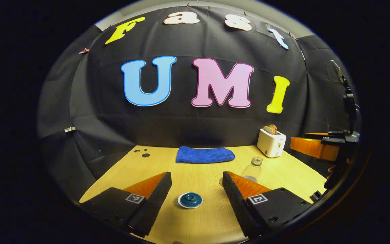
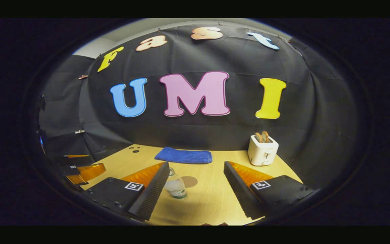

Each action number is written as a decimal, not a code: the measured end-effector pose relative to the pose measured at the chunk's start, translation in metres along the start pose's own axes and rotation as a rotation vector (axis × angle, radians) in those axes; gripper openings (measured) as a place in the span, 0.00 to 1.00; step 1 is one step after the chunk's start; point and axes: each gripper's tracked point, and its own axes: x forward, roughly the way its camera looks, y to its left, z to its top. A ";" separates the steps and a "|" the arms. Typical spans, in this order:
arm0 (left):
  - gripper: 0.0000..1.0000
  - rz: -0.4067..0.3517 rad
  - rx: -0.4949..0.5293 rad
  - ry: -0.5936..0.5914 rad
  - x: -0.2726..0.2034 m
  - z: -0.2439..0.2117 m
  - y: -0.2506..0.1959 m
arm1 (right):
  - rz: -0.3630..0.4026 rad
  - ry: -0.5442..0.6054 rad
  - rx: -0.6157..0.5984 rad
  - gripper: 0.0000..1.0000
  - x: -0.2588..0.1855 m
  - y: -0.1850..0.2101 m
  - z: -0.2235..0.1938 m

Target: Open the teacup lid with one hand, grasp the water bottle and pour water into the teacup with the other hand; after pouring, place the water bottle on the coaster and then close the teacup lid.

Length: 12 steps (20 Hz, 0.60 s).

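Here, both the left gripper (image 1: 196, 184) and right gripper (image 2: 195, 183) gape wide, empty. The teacup lid (image 1: 190, 200) lies left of the water bottle (image 1: 253, 169).

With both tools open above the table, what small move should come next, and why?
Probably lower the left tool onto the lid and grip its knob. The lid sits on the teacup, centred between the open fingers, and nothing is held yet. The bottle stands untouched beside the right tool, so pouring must wait.
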 end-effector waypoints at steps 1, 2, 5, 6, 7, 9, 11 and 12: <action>0.95 0.003 0.002 0.008 0.003 -0.006 0.002 | 0.012 0.005 -0.008 1.00 0.003 0.003 -0.001; 0.95 0.007 -0.001 0.022 0.006 -0.012 0.004 | 0.018 0.009 -0.018 1.00 0.003 0.004 -0.005; 0.95 0.033 -0.027 0.047 0.020 -0.031 0.014 | 0.061 0.023 -0.025 1.00 0.012 0.017 -0.015; 0.95 0.052 -0.040 0.057 0.026 -0.037 0.020 | 0.076 0.036 -0.028 1.00 0.015 0.026 -0.021; 0.95 0.071 -0.055 0.063 0.034 -0.042 0.025 | 0.092 0.047 -0.032 1.00 0.019 0.033 -0.027; 0.95 0.091 -0.072 0.069 0.046 -0.056 0.033 | 0.113 0.055 -0.047 1.00 0.021 0.042 -0.037; 0.95 0.097 -0.076 0.085 0.059 -0.073 0.039 | 0.126 0.060 -0.054 1.00 0.027 0.050 -0.047; 0.95 0.087 -0.075 0.092 0.064 -0.081 0.038 | 0.128 0.061 -0.054 1.00 0.029 0.053 -0.052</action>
